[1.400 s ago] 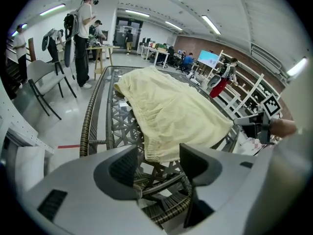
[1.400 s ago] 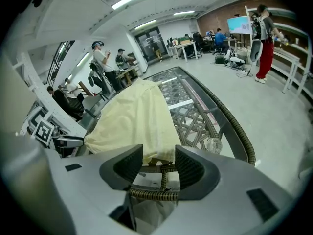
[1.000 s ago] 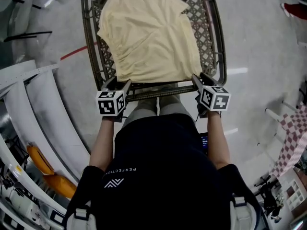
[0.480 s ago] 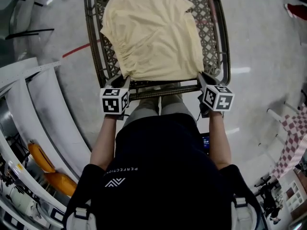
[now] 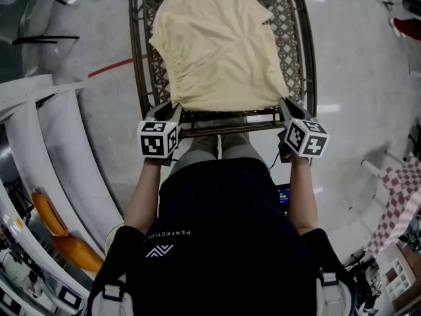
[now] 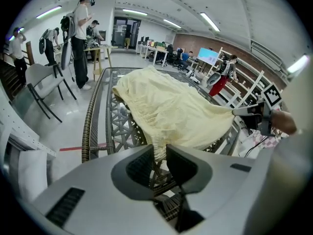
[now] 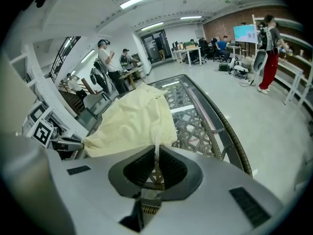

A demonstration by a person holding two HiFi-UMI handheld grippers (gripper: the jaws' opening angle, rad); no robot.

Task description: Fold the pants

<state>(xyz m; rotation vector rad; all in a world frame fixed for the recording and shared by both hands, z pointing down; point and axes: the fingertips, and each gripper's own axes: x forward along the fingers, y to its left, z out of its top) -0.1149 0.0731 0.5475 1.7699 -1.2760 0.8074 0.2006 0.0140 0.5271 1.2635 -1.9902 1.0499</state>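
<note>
The left gripper point(image 6: 159, 150) and right gripper point(image 7: 156, 153) have just closed, each pinching a near corner of the cream pants point(image 5: 217, 51) — lift both evenly, edge taut, so the fold should land square. Beyond, the pants lie spread over the lattice table point(image 5: 139, 64) — no container in sight.

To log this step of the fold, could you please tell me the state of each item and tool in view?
pants, lying spread on the table, near edge gripped at both corners.
left tool, jaws just closed, shut on the pants' near left corner.
right tool, jaws just closed, shut on the pants' near right corner.
table, standing, pants on top.
</note>
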